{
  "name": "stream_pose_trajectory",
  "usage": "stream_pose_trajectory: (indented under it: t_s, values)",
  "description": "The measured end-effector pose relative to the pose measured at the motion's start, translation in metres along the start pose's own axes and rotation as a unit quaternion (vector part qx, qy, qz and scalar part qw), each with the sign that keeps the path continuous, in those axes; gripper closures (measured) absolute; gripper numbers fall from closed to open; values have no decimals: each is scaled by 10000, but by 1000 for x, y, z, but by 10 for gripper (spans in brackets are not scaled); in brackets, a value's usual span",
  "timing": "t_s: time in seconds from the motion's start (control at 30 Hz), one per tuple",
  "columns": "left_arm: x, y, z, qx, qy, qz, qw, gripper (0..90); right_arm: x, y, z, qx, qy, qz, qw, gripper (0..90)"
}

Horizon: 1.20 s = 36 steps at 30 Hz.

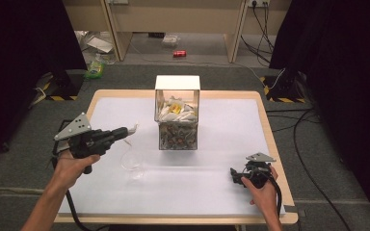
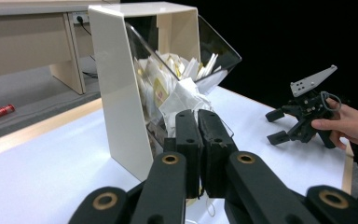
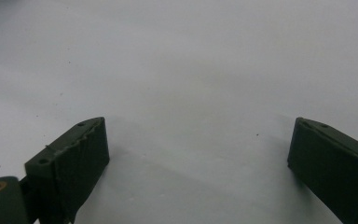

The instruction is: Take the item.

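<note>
Two grippers work over the white-topped table (image 1: 221,192). The left gripper (image 1: 125,131), held above the table's left side, has its jaws pressed together on a white tea bag (image 1: 133,128); in the left gripper view its string dangles below the jaws. A clear glass cup (image 1: 132,163) stands just beneath and to the right of it. The tea-bag dispenser box (image 1: 177,115) stands at mid-table toward the far edge. The right gripper (image 1: 234,174) rests near the near-right corner with jaws spread wide and nothing between them.
</note>
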<state>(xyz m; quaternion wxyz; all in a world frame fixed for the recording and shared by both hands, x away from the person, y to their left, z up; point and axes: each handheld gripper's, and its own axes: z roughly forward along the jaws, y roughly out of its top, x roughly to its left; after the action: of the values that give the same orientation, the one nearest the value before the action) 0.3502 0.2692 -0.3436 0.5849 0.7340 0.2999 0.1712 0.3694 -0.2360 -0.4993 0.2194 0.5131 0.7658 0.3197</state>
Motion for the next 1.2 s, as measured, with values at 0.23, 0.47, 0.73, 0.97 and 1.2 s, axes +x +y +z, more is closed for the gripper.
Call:
stream_pose_trajectory:
  t_s: [0.23, 0.47, 0.73, 0.97, 1.2]
  values:
    - [0, -19, -2, 6, -36, -122, 9999, 869, 0, 0, 0, 9, 6, -7, 10000, 59]
    - [0, -34, -4, 41, -52, -225, 9997, 869, 0, 0, 0, 5, 4, 1, 10000, 59]
    - [-1, -53, 0, 111, -92, -364, 9992, 869, 0, 0, 0, 1, -3, 1, 10000, 59]
    - [0, -64, 2, 190, -108, -447, 9988, 868, 0, 0, 0, -4, -4, -35, 10000, 59]
    - [1, -76, 3, 254, -109, -561, 9980, 868, 0, 0, 0, 1, -2, 0, 10000, 59]
